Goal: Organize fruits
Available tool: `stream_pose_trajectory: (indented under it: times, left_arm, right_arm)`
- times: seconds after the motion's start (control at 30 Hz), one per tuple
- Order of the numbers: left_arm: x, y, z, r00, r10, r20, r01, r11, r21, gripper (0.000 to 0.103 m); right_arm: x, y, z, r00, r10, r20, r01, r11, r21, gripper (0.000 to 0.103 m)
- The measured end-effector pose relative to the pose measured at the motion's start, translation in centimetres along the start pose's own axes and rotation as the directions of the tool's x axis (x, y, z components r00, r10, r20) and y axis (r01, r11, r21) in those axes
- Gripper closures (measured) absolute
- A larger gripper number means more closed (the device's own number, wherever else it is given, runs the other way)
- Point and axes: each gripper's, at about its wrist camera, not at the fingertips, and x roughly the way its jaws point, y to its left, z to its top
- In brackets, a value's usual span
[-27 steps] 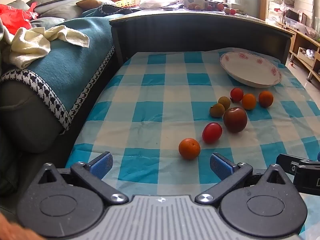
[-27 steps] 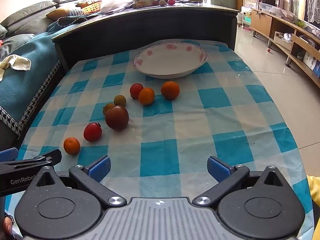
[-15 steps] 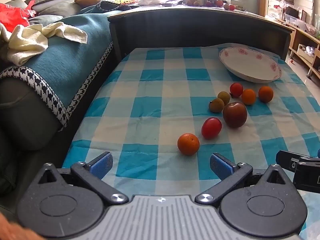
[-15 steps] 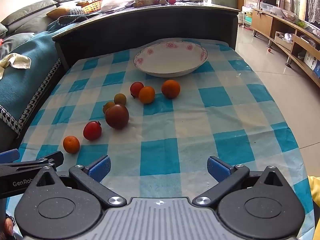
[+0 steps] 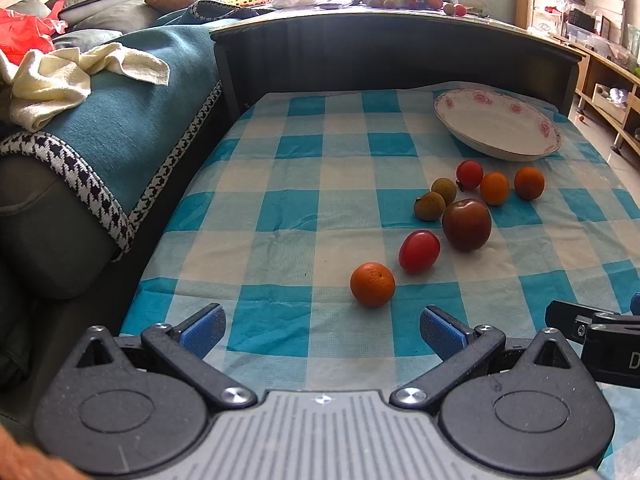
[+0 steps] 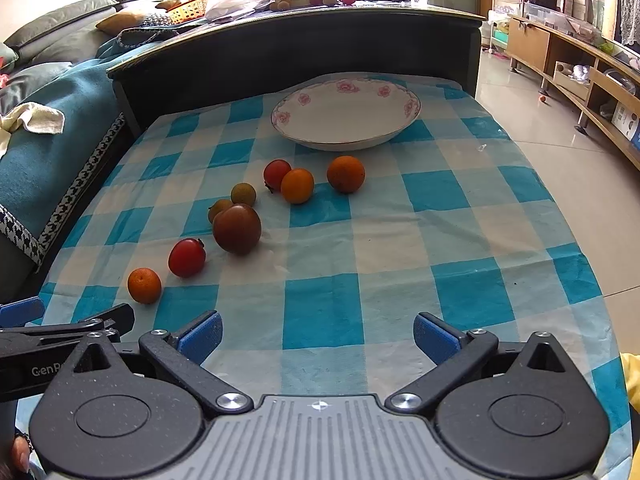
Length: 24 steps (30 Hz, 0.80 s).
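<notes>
Eight fruits lie loose on the desk (image 6: 460, 240), in front of the empty plate (image 6: 346, 114) — none inside. Both grippers hover, left (image 5: 322, 330) and right (image 6: 318, 334), fingers spread wide, holding nothing. The nearest orange (image 5: 372, 284) looks light, round, prone to roll — pinch gently across its middle.

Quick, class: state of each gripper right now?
Left gripper: open, holding nothing.
Right gripper: open, holding nothing.
</notes>
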Motion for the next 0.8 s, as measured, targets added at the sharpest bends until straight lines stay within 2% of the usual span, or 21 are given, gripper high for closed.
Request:
stream_pose_trajectory:
  times: [0.8]
  left_arm:
    - [0.03,-0.41,0.07,1.0,-0.006,-0.005,0.006,1.0,0.012,0.0]
  right_arm:
    - [0.24,0.14,-0.04,1.0,0.011,-0.016,-0.011,1.0,-0.006,0.009]
